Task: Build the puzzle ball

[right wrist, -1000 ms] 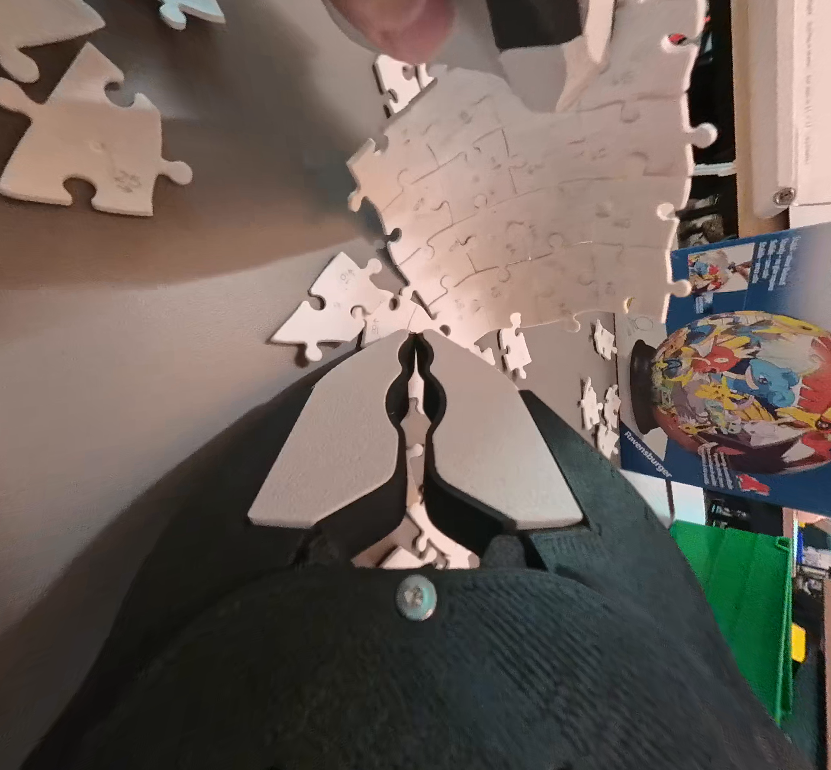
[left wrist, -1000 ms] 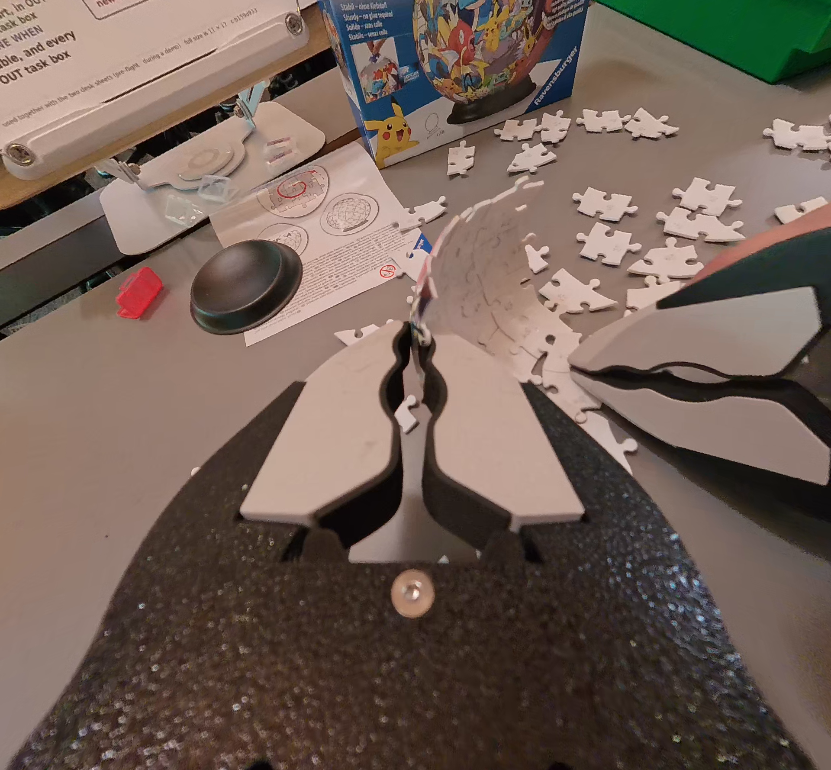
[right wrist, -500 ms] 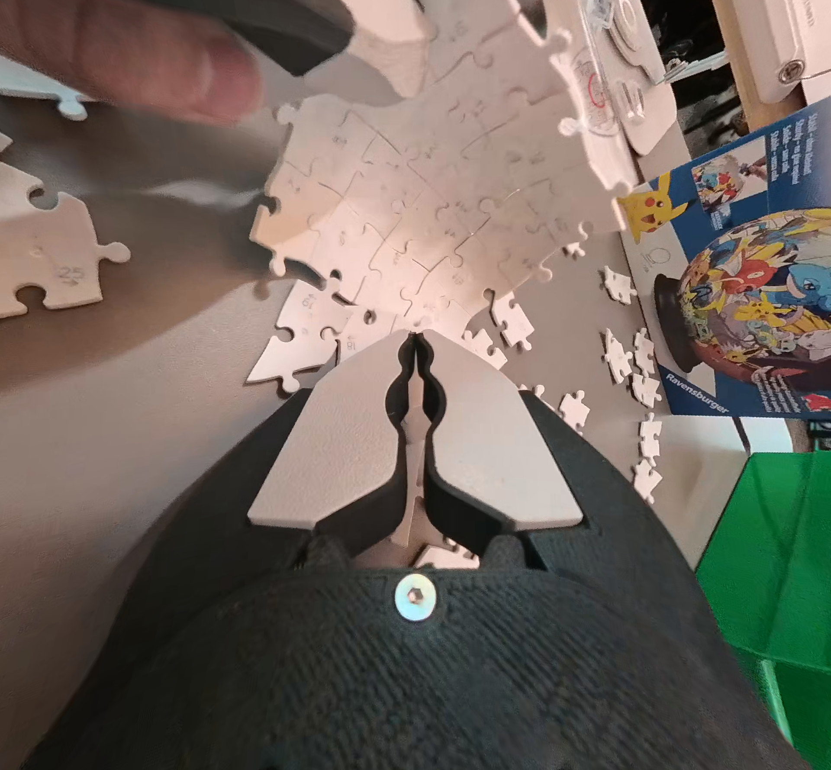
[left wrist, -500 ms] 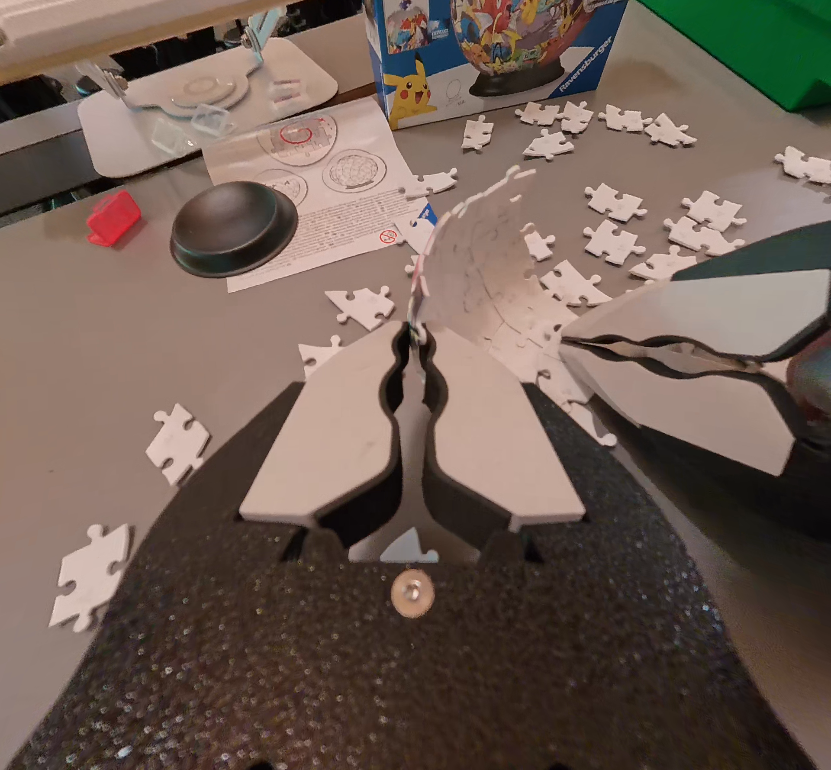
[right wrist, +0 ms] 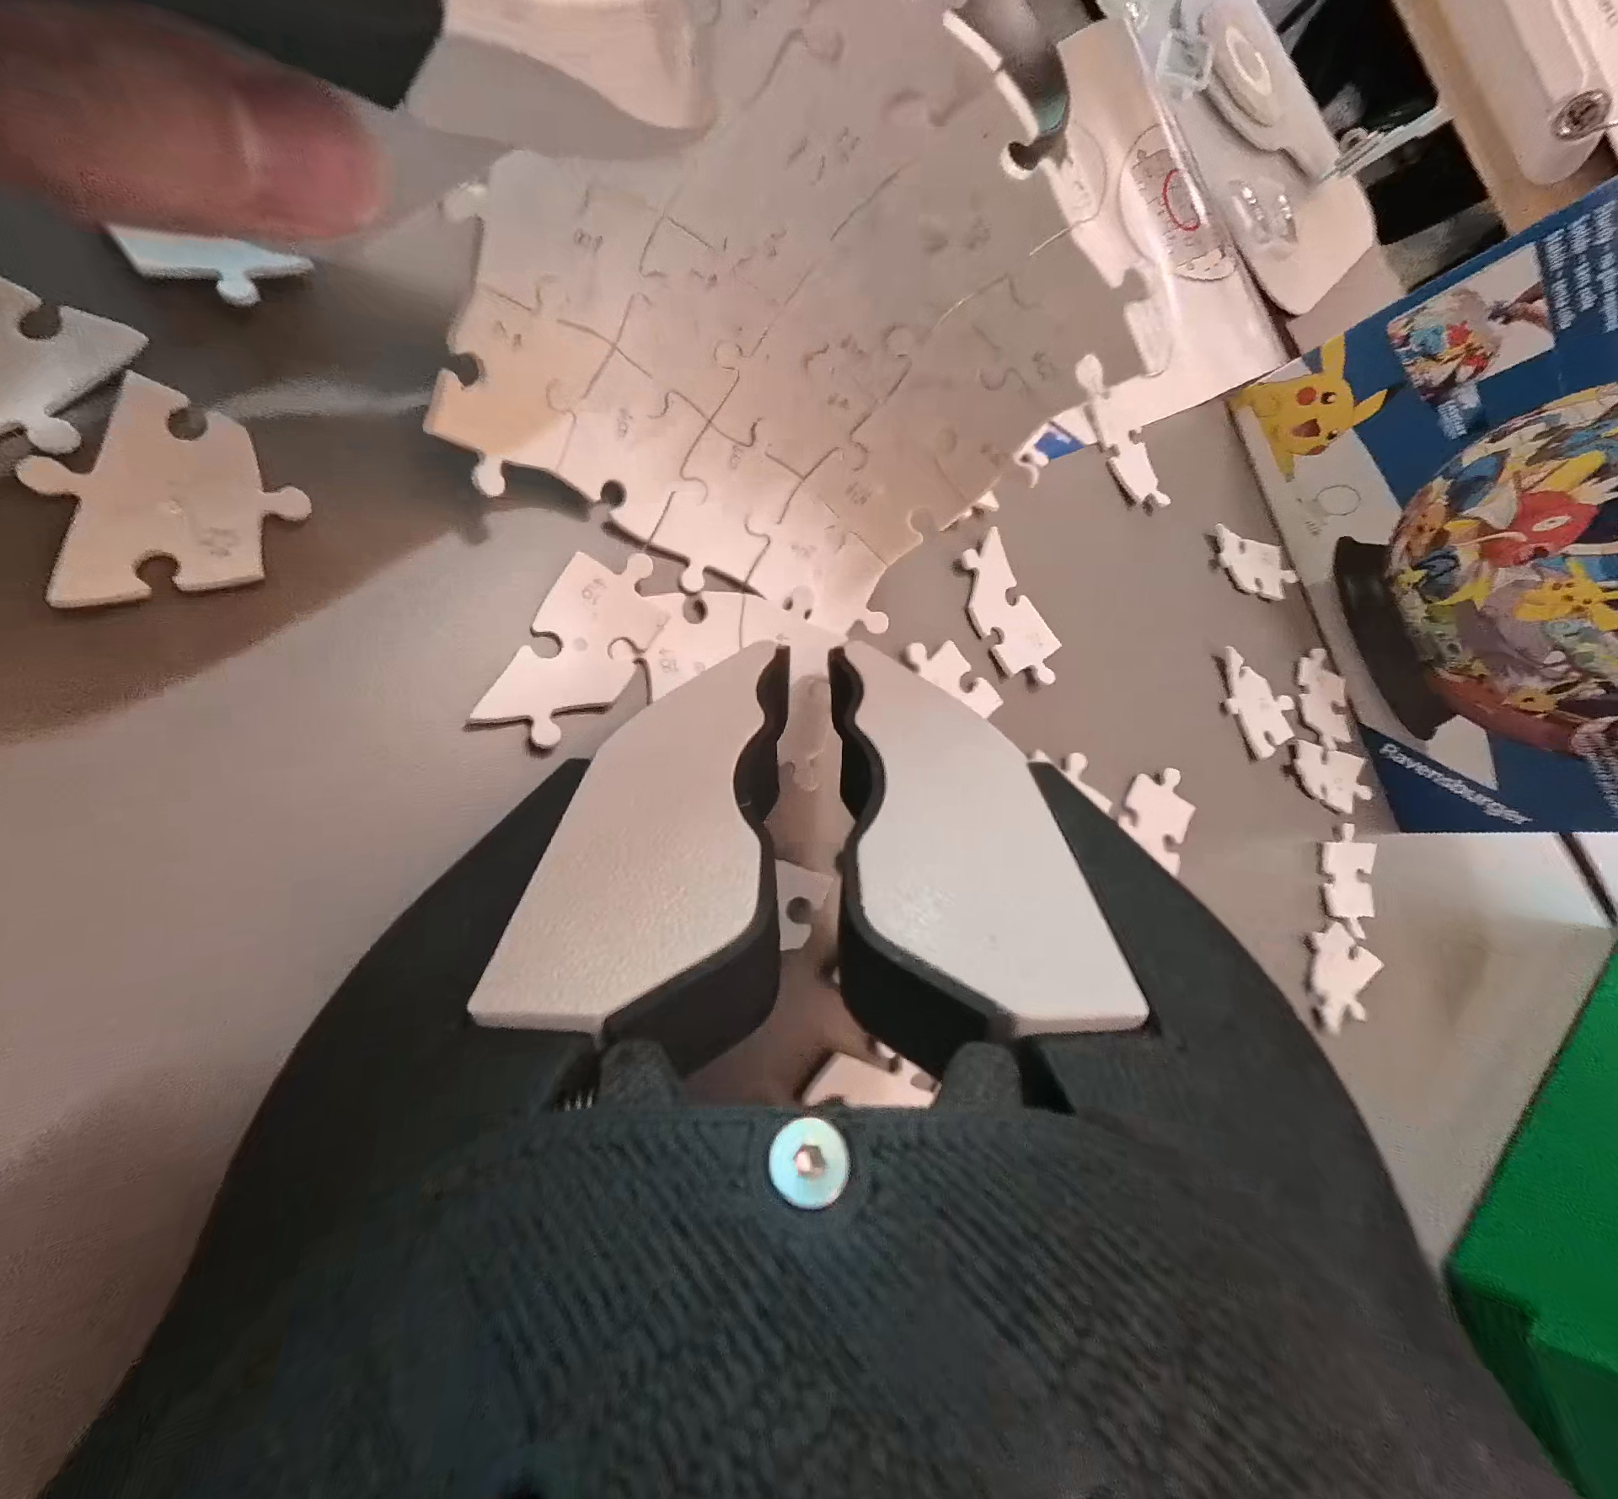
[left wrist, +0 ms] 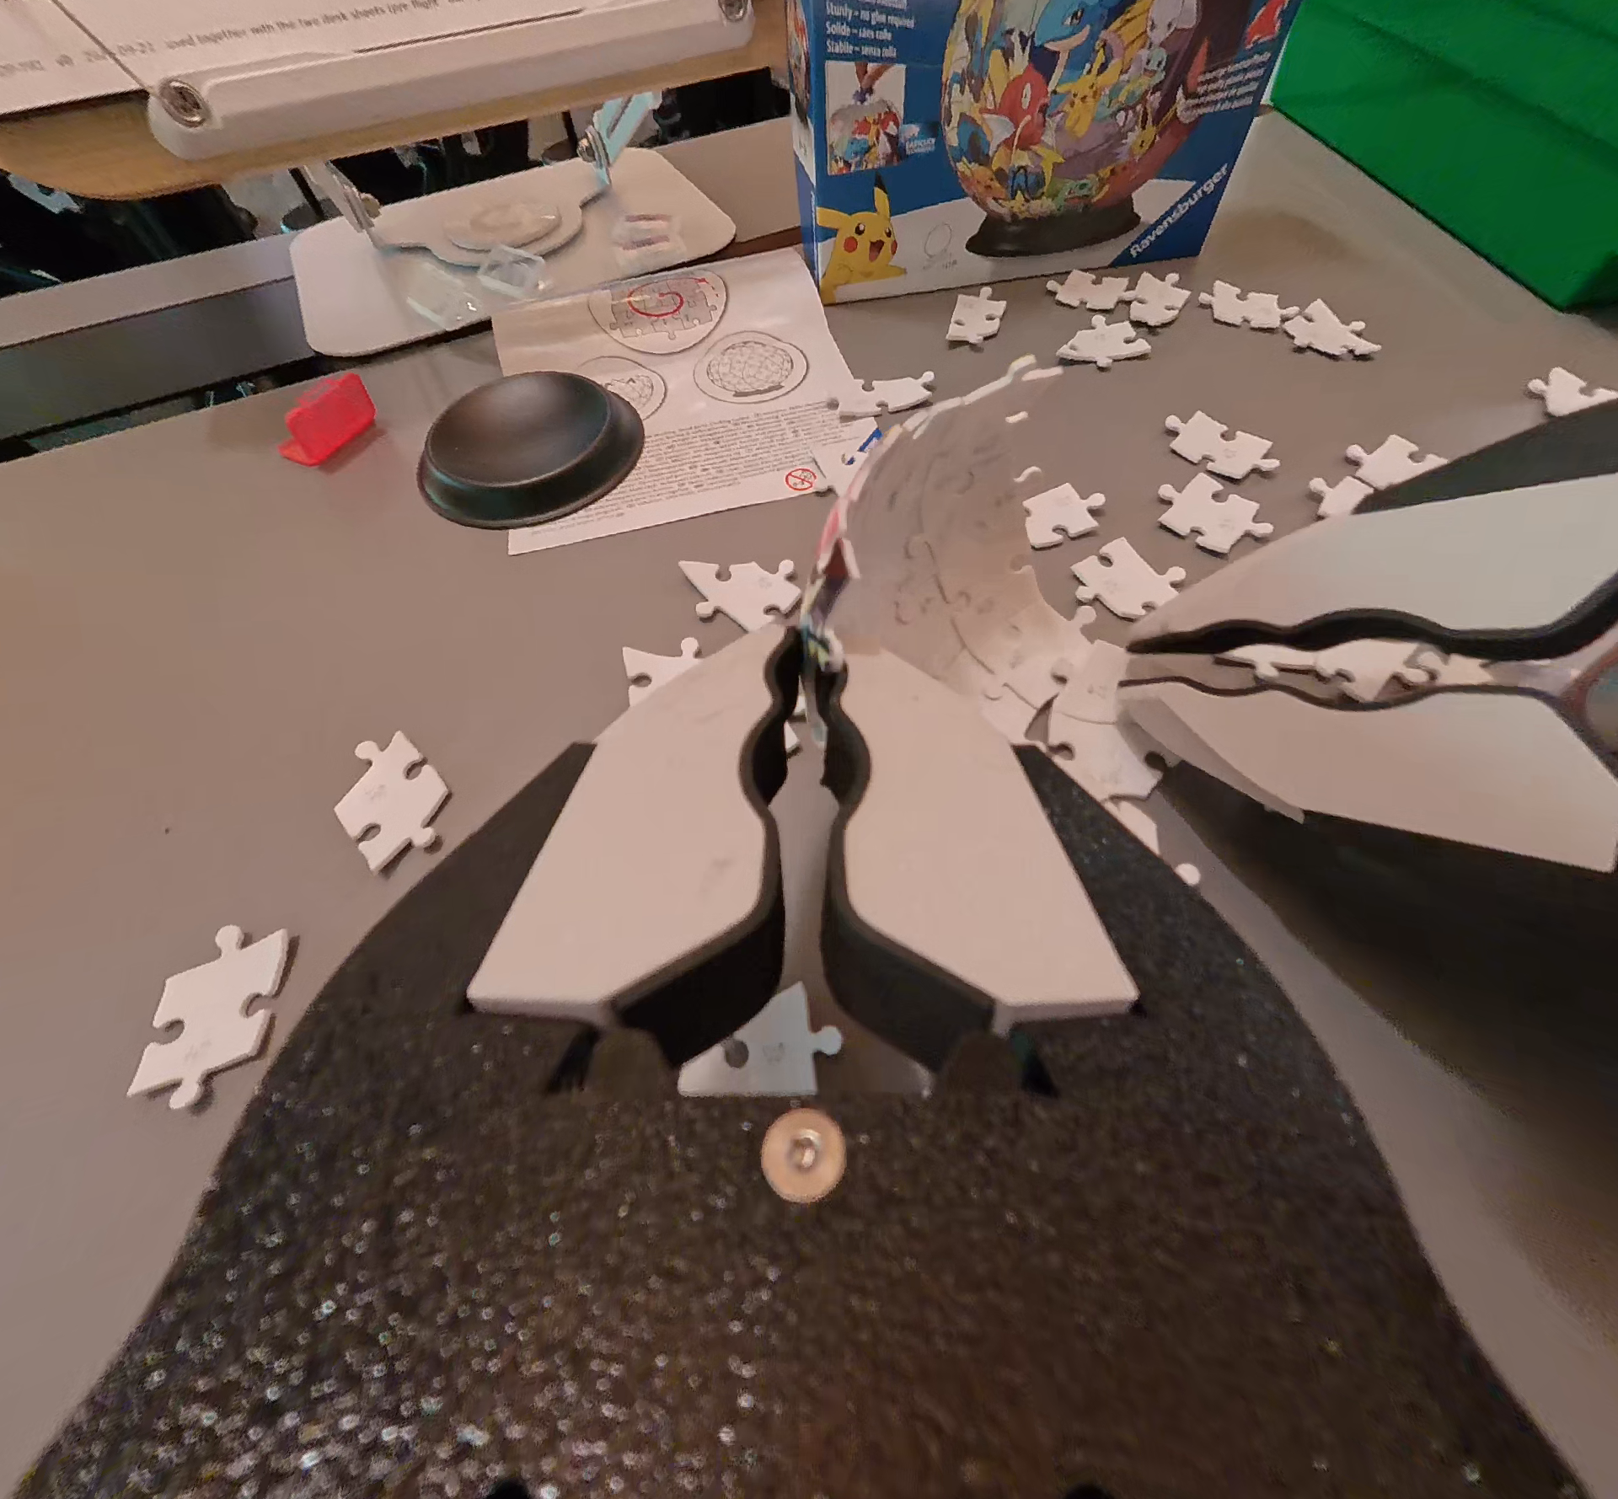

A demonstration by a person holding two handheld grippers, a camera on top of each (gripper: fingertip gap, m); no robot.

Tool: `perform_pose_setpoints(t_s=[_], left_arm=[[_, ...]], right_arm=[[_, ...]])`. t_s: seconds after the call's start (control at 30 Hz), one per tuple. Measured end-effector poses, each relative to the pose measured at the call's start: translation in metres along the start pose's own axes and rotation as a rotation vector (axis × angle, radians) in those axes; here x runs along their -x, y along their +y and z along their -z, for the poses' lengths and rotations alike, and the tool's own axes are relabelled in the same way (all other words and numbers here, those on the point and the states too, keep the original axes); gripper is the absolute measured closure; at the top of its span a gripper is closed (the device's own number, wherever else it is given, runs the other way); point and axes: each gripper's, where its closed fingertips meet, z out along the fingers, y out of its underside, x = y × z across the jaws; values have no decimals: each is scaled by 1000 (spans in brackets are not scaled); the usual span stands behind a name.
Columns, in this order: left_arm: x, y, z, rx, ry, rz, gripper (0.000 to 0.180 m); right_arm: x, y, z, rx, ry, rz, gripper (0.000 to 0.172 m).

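My left gripper (left wrist: 819,656) is shut on the edge of a curved shell of joined white puzzle pieces (left wrist: 937,529) and holds it up above the grey table (left wrist: 263,669). In the right wrist view the shell (right wrist: 788,319) spreads ahead, with one left finger (right wrist: 560,56) at its top. My right gripper (right wrist: 810,656) is at the shell's lowest edge with its jaws slightly apart and nothing pressed between them. It also shows in the left wrist view (left wrist: 1134,656). Two joined pieces (right wrist: 578,652) lie on the table just left of its tips.
Several loose white pieces (left wrist: 1213,511) are scattered over the table. A blue puzzle box (left wrist: 1033,82), a black round stand (left wrist: 530,446) on a leaflet (left wrist: 700,485), a red clip (left wrist: 328,415) and a green bin (left wrist: 1471,56) stand behind. A person's finger (right wrist: 201,135) shows by the left gripper. Spacing between my two grippers at the tips: around 10 cm. The red clip (left wrist: 328,415) is closer to my left gripper, around 25 cm from its tips; the right tips are 30 cm off.
My right gripper, shut at the shell's lower edge before, has opened a little. My left gripper stays shut on the shell, which has tilted somewhat.
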Motion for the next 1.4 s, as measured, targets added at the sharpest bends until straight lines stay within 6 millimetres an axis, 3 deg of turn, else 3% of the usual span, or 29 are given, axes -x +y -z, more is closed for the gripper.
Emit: perform_pose_setpoints(t_s=[0.27, 0.6, 0.7, 0.83, 0.93, 1.03, 1.17, 1.4], left_arm=[[-7, 4, 2, 25, 22, 22, 179], [-11, 2, 5, 15, 40, 24, 177], [-9, 3, 4, 16, 29, 16, 179], [-9, 2, 4, 8, 23, 6, 179], [-10, 1, 4, 0, 23, 1, 179], [-11, 1, 4, -3, 22, -3, 179], [-12, -1, 4, -14, 14, -23, 178], [-9, -2, 2, -24, -12, -55, 173]], right_arm=[[8, 3, -3, 32, -28, 101, 172], [7, 6, -2, 73, -56, -10, 168], [-9, -7, 3, -16, -34, -92, 164], [-47, -26, 7, -171, -58, -225, 148], [-49, -39, -3, -279, -217, -246, 134], [-40, -51, -11, -354, -354, -171, 140], [-29, -49, -20, -359, -424, -28, 153], [-31, -53, -15, -473, -319, 85, 160]])
